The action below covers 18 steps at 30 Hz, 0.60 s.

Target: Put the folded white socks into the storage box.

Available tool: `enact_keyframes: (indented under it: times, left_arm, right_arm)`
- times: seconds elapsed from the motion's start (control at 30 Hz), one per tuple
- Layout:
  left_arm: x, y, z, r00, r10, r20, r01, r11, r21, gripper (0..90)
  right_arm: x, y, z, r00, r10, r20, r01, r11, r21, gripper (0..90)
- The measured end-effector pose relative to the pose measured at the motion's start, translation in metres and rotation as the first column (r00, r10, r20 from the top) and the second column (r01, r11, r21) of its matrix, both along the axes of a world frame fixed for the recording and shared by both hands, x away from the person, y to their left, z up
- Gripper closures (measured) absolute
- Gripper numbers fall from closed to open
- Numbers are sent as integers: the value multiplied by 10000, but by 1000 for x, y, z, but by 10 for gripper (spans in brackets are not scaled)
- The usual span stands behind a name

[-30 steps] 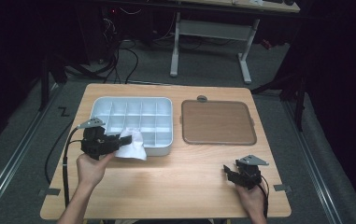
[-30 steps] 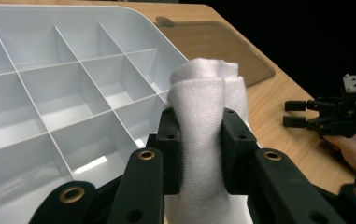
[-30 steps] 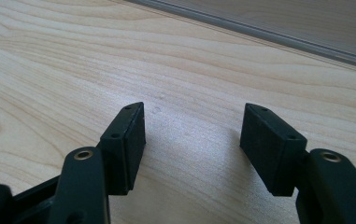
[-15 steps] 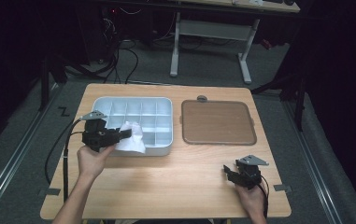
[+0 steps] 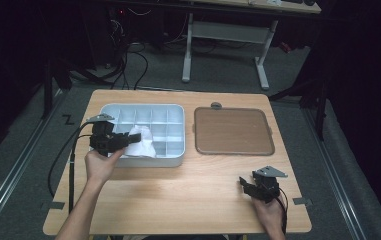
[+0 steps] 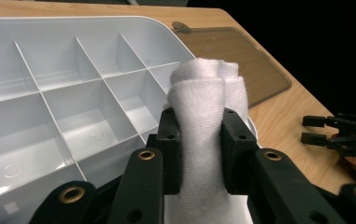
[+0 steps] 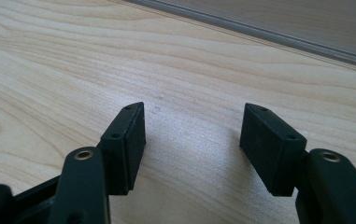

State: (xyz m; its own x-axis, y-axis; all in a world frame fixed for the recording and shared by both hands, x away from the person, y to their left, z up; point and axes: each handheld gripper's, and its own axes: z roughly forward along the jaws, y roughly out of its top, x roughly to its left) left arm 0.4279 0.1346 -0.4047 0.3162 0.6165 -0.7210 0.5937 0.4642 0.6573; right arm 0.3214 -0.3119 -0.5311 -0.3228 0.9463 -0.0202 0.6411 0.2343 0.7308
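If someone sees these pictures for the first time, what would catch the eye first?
First, the white rolled cloth, clamped in the left hand-held gripper over the near right part of the grey compartment tray. Next, the brown lid, flat on the table to the right of the tray. The right hand-held gripper rests open and empty on the wooden table, near its front right corner.

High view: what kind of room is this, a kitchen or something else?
Probably a lab or workshop set up for recording, not a kitchen. A small wooden table stands in a dark room, cables trail over the grey floor behind it, and a person's hands hold the left gripper and the right gripper.
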Motion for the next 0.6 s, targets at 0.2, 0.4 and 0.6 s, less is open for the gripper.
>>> enact_keyframes:
  times: [0.2,0.4,0.6]
  left_arm:
    - [7,-3,-3,9999,27,-115,-26,10000,83,728]
    - [17,-3,-7,9991,-11,-417,-2,9995,-317,728]
    - [25,-6,-18,9978,33,-662,-38,10000,-88,728]
  right_arm:
    - [0,0,0,10000,-4,5,4,10000,-10,413]
    - [0,0,0,10000,2,16,-2,10000,-14,413]
    - [0,0,0,10000,-5,17,5,10000,-22,412]
